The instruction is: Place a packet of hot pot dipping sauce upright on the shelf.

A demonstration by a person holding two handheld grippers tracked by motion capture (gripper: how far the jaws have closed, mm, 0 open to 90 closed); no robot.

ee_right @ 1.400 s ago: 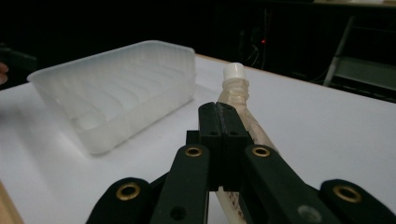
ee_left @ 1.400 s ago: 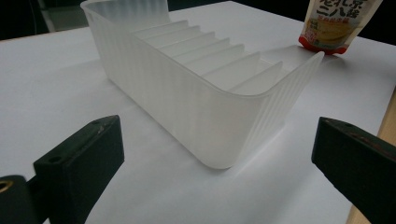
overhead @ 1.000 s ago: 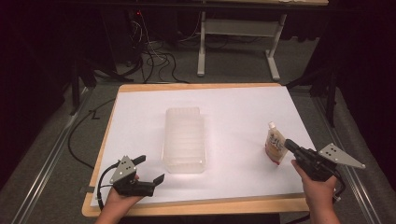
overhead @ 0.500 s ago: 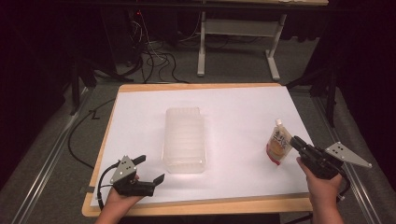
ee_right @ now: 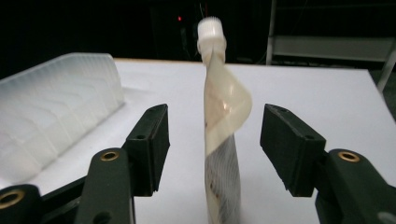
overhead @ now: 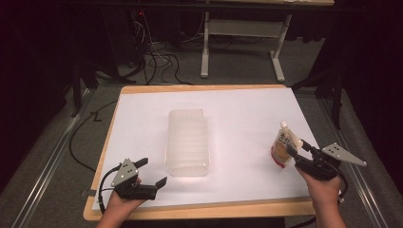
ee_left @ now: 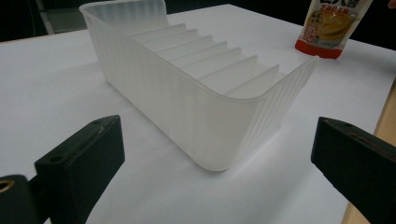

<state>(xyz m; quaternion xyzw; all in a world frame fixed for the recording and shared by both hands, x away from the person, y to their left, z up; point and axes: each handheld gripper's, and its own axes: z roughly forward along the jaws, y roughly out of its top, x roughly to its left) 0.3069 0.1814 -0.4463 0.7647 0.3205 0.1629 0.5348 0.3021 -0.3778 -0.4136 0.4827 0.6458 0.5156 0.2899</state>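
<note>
At right of the high view, the right gripper (overhead: 291, 151) has just been opening around the upright pouch (overhead: 283, 150) (pads clear), seemingly releasing it; left gripper (overhead: 153, 173) idles apart, lower left

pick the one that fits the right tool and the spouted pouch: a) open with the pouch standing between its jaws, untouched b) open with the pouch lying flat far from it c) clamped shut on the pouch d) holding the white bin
a: in the right gripper view the pouch stands upright between the jaws of the right tool, with a gap on each side; the jaws have just been opening.
</note>
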